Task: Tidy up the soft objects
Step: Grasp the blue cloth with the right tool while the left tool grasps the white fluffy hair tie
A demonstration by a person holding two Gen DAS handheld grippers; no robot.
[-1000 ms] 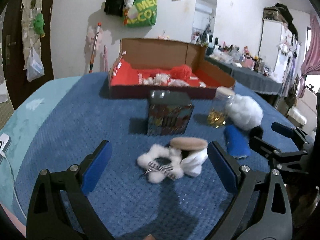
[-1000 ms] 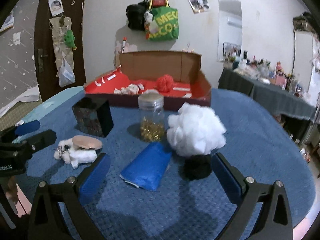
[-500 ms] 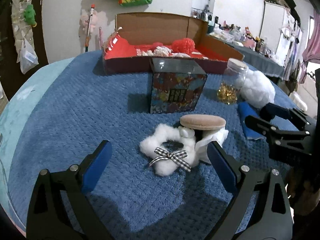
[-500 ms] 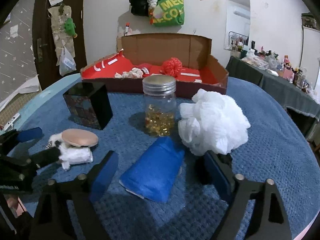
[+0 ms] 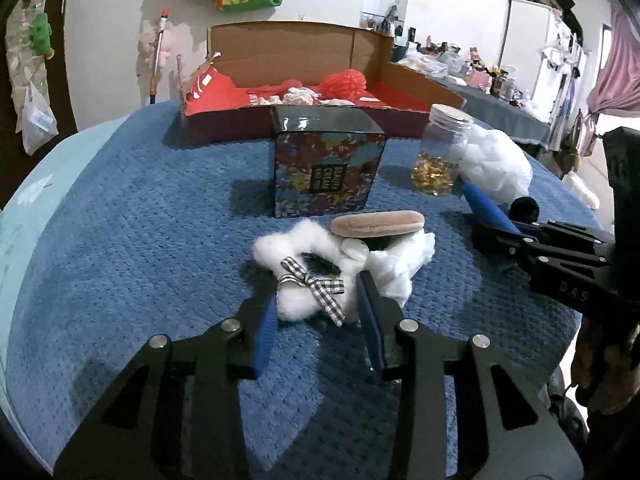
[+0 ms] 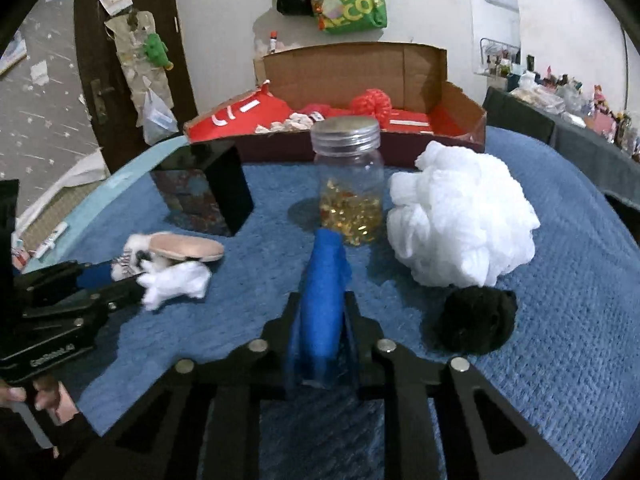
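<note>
My left gripper [image 5: 318,300] is shut on a white fluffy scrunchie [image 5: 304,272] with a checked bow, low on the blue tablecloth [image 5: 132,240]. A tan powder puff [image 5: 378,223] lies on white fluff [image 5: 404,260] just behind it. My right gripper [image 6: 322,316] is shut on a blue cloth [image 6: 322,300], squeezed upright between the pads. A white mesh pouf [image 6: 460,220] and a black scrunchie [image 6: 474,318] lie to its right. The open cardboard box [image 6: 360,68] with red lining holds a red pouf [image 6: 372,104] at the back.
A dark patterned beauty cream box [image 5: 326,168] and a glass jar [image 6: 348,184] of gold capsules stand mid-table between the grippers and the cardboard box. Each gripper shows in the other's view, the right one in the left wrist view [image 5: 560,264]. A cluttered side table [image 5: 480,80] lies far right.
Both grippers moved forward and down and closed: the left onto the white scrunchie, the right onto the blue cloth, which is now pinched upright.
</note>
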